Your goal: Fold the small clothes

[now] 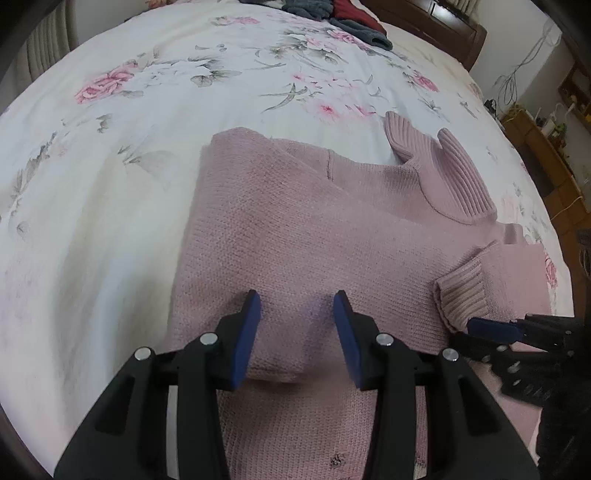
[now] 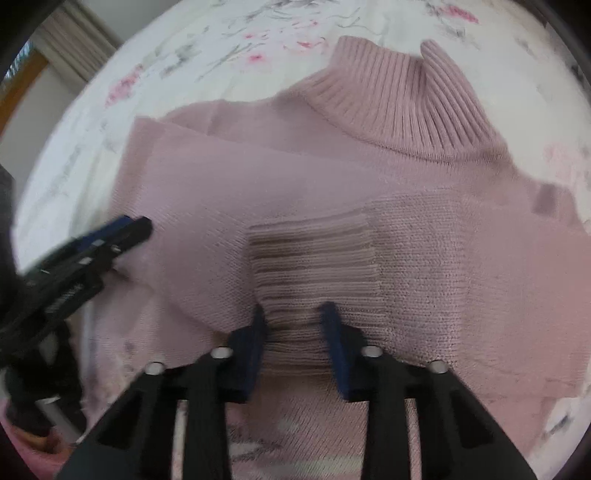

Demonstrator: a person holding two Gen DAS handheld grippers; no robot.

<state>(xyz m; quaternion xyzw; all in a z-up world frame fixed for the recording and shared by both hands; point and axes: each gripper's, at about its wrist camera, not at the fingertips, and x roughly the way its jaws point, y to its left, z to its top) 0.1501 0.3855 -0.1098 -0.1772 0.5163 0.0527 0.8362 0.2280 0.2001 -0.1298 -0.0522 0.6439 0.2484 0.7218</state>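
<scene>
A: Where does the pink sweater (image 1: 295,229) sit?

B: Flat on the bed (image 1: 155,122), ribbed turtleneck collar (image 2: 402,107) pointing away. One sleeve is folded across the body, its ribbed cuff (image 2: 314,273) in the middle, probably to narrow the garment before the next fold.

A: And the hand-held grippers?

B: The right hand-held gripper (image 2: 293,325) has that cuff between its fingers, which press into the knit, so I judge it is gripping the sleeve. The left hand-held gripper (image 1: 297,332) has its jaws spread over the sweater's body, holding nothing.

A: The surroundings?

B: A white bedspread printed with pink flowers, other clothes (image 1: 332,14) piled at the far end, a wooden headboard (image 1: 439,26), and shelving with cables (image 1: 517,74) along the wall.
</scene>
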